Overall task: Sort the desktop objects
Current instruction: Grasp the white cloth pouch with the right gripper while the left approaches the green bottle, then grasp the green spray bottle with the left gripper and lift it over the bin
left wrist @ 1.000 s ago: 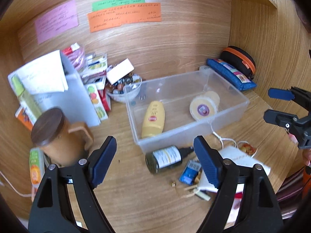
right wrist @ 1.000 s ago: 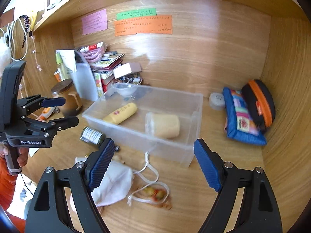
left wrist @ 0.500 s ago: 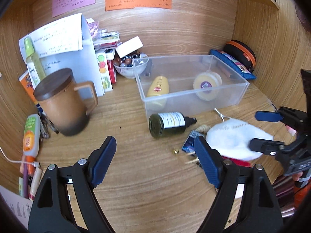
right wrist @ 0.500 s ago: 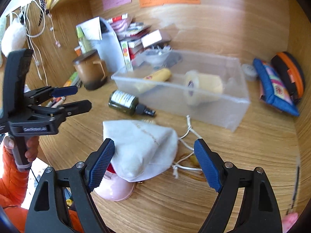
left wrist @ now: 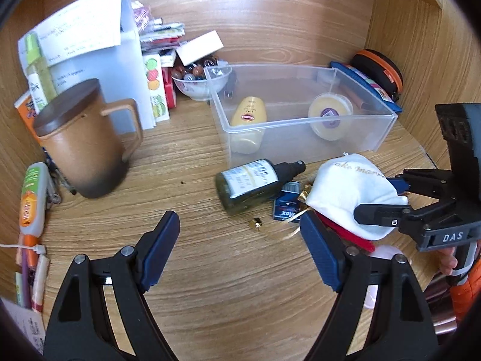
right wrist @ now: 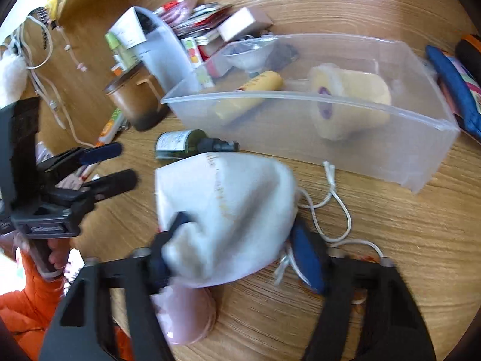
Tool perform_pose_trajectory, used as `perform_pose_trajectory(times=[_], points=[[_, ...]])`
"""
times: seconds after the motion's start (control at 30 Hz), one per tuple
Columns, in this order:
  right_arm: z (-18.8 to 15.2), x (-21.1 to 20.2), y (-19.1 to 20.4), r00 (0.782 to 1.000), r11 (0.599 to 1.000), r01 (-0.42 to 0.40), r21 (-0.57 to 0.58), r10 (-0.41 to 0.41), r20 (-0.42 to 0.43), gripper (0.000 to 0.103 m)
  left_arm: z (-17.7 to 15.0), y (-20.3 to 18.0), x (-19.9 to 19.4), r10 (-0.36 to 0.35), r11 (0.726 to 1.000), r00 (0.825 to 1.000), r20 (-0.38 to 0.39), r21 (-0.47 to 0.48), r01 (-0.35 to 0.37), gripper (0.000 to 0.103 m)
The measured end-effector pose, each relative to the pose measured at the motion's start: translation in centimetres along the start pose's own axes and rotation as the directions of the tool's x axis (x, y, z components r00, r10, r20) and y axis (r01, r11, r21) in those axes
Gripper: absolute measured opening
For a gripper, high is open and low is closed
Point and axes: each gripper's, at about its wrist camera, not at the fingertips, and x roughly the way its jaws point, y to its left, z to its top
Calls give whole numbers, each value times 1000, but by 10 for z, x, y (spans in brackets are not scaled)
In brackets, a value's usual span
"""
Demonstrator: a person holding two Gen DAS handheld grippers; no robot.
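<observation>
A white drawstring pouch (right wrist: pixel 228 207) lies on the wooden desk in front of a clear plastic bin (right wrist: pixel 421 114). My right gripper (right wrist: pixel 237 252) has its jaws closed in around the pouch and grips it; it also shows in the left wrist view (left wrist: pixel 387 195) on the pouch (left wrist: pixel 345 189). The bin (left wrist: pixel 300 123) holds a yellow lotion bottle (left wrist: pixel 249 114) and a roll of tape (left wrist: pixel 329 114). A dark green spray bottle (left wrist: pixel 255 180) lies before the bin. My left gripper (left wrist: pixel 240 255) is open and empty above bare desk.
A brown lidded mug (left wrist: pixel 81 141) stands at the left, with a paper holder (left wrist: pixel 99 60) and a bead bowl (left wrist: pixel 201 81) behind. A blue pencil case (left wrist: pixel 372 84) and black-orange pouch (left wrist: pixel 378 66) sit at the back right. A small blue packet (left wrist: pixel 285 204) lies by the bottle.
My right gripper has moved down and forward onto the white pouch and closed its jaws on it. My left gripper has pulled back and lower over the desk.
</observation>
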Motion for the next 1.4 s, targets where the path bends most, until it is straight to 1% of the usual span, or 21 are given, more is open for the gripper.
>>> perform_pose_trajectory(times=[0.07,0.1,0.17,0.23,0.33,0.47,0.7,0.73,0.8,0.83,0.93,1.0,1.03,1.1,1.23,1.4], points=[[3,0,4,1000,1000,16,-26,-16,12,45,3,-1,8,-6,1000,1000,-12,10,6,82],[3,0,5,1000,999,24,-40,-23,17,43,4,-2,13,-6,1000,1000,-20,15,6,82],[4,-1,6,999,998,28,-47,-27,26,34,8,-2,20,-11,1000,999,-33,19,12,82],[5,-6,7,999,998,30,-51,-28,41,29,11,-1,28,-10,1000,999,-51,21,12,82],[5,-16,9,996,996,55,-68,-50,70,27,17,-1,38,-22,1000,997,-75,10,23,82],[5,-32,9,991,994,81,-75,-72,114,26,24,-2,50,-25,1000,996,-88,1,25,82],[13,-68,-2,978,993,106,-45,-96,188,26,30,-2,66,-26,999,993,-117,-26,23,82],[15,-71,-3,976,993,110,-42,-100,192,26,30,-2,68,-23,999,992,-121,-27,20,81],[18,-74,-6,975,992,119,-42,-108,193,26,30,-3,72,-51,998,990,-135,-30,48,75],[18,-75,-7,974,991,126,-41,-116,194,26,30,-5,72,-47,999,990,-134,-26,44,75],[19,-73,-10,975,991,132,-36,-123,188,26,28,-11,67,-26,1000,993,-116,7,27,71],[18,-72,-11,975,991,132,-32,-124,186,26,26,-15,62,-30,999,994,-105,23,33,64],[19,-71,-11,975,991,132,-34,-124,185,26,26,-16,58,-26,999,995,-97,34,29,64],[20,-71,-9,974,990,137,-37,-128,186,26,25,-19,50,14,998,998,-66,58,-10,64],[20,-73,-6,973,989,141,-43,-131,191,26,28,-16,39,1,999,999,-45,49,1,64],[20,-82,-1,967,987,151,-49,-138,212,26,31,-22,19,-2,999,1000,-5,52,3,64]])
